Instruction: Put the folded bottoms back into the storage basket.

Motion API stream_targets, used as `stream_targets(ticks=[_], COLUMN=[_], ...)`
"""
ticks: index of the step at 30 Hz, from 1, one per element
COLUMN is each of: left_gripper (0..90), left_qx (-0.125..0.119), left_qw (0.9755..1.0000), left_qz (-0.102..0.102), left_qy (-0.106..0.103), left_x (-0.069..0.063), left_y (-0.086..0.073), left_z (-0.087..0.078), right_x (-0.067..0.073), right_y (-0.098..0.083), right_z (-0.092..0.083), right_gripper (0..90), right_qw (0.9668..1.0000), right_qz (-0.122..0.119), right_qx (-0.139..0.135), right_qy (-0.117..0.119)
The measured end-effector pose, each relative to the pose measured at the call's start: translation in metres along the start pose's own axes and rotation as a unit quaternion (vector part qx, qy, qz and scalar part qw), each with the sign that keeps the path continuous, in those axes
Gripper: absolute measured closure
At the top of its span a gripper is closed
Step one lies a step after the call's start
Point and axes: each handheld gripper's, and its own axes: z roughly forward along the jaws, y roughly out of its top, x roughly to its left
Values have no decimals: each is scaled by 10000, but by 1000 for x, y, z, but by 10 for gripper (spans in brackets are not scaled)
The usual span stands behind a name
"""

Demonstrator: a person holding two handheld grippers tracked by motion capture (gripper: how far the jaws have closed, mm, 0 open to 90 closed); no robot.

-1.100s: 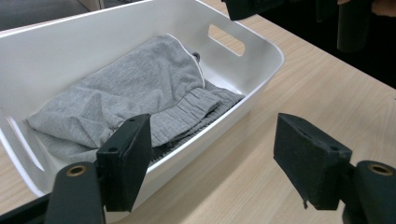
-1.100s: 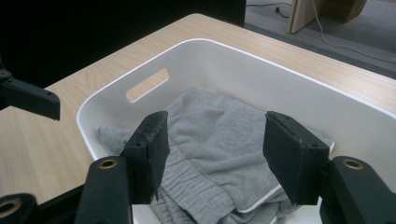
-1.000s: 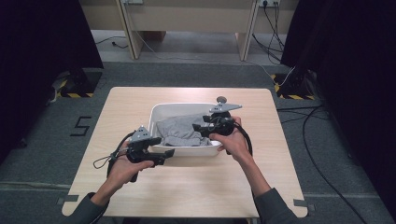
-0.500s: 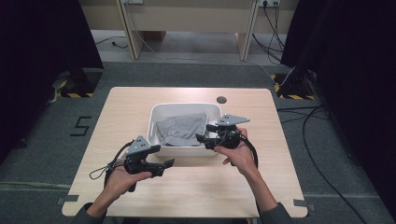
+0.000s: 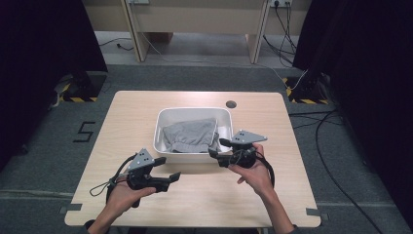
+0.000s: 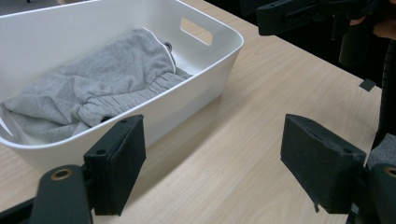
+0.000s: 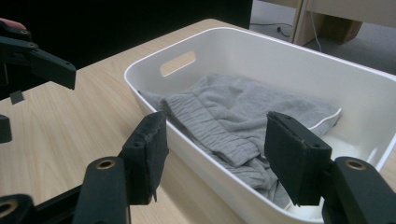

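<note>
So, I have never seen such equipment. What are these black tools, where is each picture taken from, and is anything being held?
A person holds a hand tool in each hand: the left gripper and the right gripper. Each has two black padded fingers. One camera looks down from above; one rides on each tool and looks along its fingers. On the wooden table stands a white tub with a grey garment inside. Both grippers are open and hold nothing.

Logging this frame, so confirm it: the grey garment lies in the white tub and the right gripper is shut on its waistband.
Not quite. The grey garment does lie in the white tub, but the right gripper is open and empty, its jaws spread near the tub's rim, as the right gripper view shows.
</note>
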Motion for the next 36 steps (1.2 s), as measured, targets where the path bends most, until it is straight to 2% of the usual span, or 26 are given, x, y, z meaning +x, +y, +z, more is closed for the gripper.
stream_targets(ticks=[10,12,16,28,36], left_gripper=[215,213,208,204,204], left_qx=[15,10,54,198,328], left_qw=[10000,10000,10000,9998,9994], left_qz=[-75,-75,-50,-81,-111], left_qy=[28,15,13,-1,18], left_x=[1,0,-1,-1,0], left_y=[-15,-18,-25,-44,-61], left_z=[0,-1,-3,0,1], right_x=[12,14,17,21,22], right_y=[-18,-20,-25,-38,-57], right_z=[-5,-6,-8,-15,-22], right_gripper=[403,401,399,400,397], right_qw=[9999,9999,9999,9999,9998], right_qz=[-96,-134,-139,-107,-33], right_qx=[-48,42,43,89,175], right_qy=[35,33,56,99,107])
